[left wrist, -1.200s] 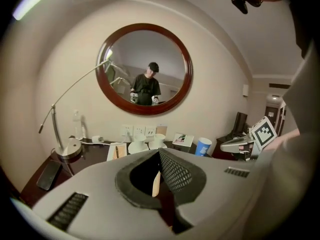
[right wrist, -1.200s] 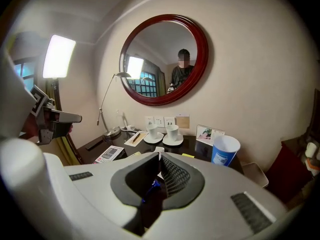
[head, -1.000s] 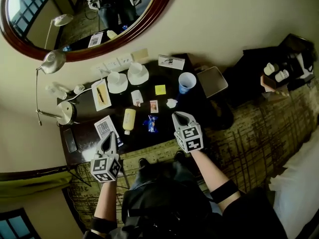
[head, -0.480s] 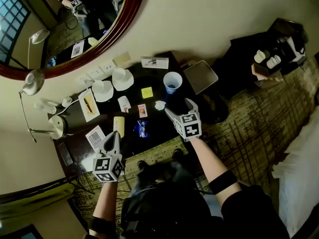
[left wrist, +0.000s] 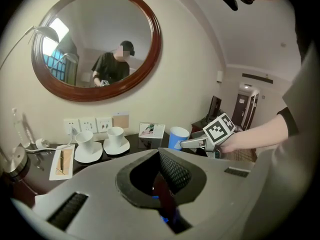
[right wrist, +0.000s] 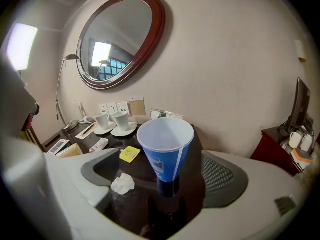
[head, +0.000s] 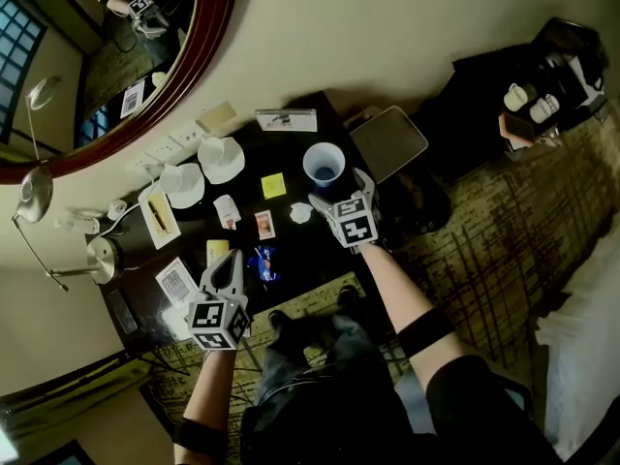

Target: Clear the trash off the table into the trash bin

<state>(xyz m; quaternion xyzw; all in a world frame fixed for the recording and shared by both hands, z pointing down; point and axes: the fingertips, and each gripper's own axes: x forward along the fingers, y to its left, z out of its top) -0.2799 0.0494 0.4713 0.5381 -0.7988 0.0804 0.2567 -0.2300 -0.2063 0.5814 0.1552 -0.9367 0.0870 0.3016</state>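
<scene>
As the cup (head: 323,164), wrapper (head: 262,260) and paper ball (head: 301,212) lie on the table (head: 302,252), I judge nothing cleared. My right gripper (head: 339,190), jaws just opening, flanks the cup without pressing it; my left gripper (head: 225,264) is clenched, empty.

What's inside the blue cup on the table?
In the right gripper view the blue cup shows a bare white inner wall; its near side covers the bottom. From the head view the bottom looks dark, contents unclear.

oval wood-framed mirror (head: 107,56), two white cups (head: 215,150) on saucers (head: 237,160), desk lamp (head: 34,190)
</scene>
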